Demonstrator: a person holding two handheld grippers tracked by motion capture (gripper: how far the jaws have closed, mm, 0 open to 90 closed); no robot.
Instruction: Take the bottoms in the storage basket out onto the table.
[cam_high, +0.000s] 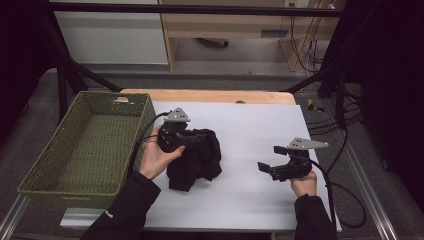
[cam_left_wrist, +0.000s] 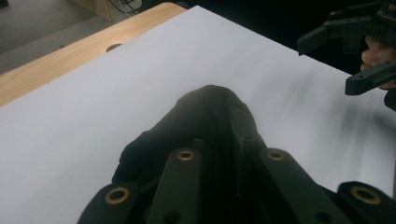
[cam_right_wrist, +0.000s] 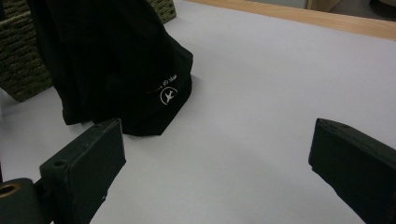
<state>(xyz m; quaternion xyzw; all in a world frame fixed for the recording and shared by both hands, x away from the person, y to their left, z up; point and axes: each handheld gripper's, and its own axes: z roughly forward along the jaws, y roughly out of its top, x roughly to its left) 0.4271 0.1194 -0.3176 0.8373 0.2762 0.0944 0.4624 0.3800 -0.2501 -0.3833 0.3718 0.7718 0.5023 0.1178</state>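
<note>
Cloth comes first in the high view: I have the left gripper (cam_high: 192, 138) clamped on a bunched black garment (cam_high: 196, 161) that lies on the white sheet (cam_high: 250, 200) left of centre, its lower folds resting on the surface just beside the green woven basket (cam_high: 55, 150). I judge the step in hand to be carrying the garment toward that basket; the next move would call for a lift high enough to clear the basket's near wall, then a swing left. The right gripper (cam_high: 272, 158) hovers well apart on the right, jaws spread and empty, so the middle of the sheet is free. From the left gripper view, my own jaws stand nearly together with the dark fabric (cam_left_wrist: 205, 121) pinched and bulging between them; beyond it the sheet (cam_left_wrist: 116, 93) runs bare to the wooden table edge (cam_left_wrist: 70, 56), and the other gripper (cam_left_wrist: 355, 51) sits off at the upper right, out of my path. From the right gripper view, the two pads (cam_right_wrist: 88, 158) stand wide with nothing between them; the garment (cam_right_wrist: 116, 60), with a small white logo (cam_right_wrist: 168, 93), stands ahead with the basket (cam_right_wrist: 18, 60) behind it, touching or nearly so, I cannot tell which.
</note>
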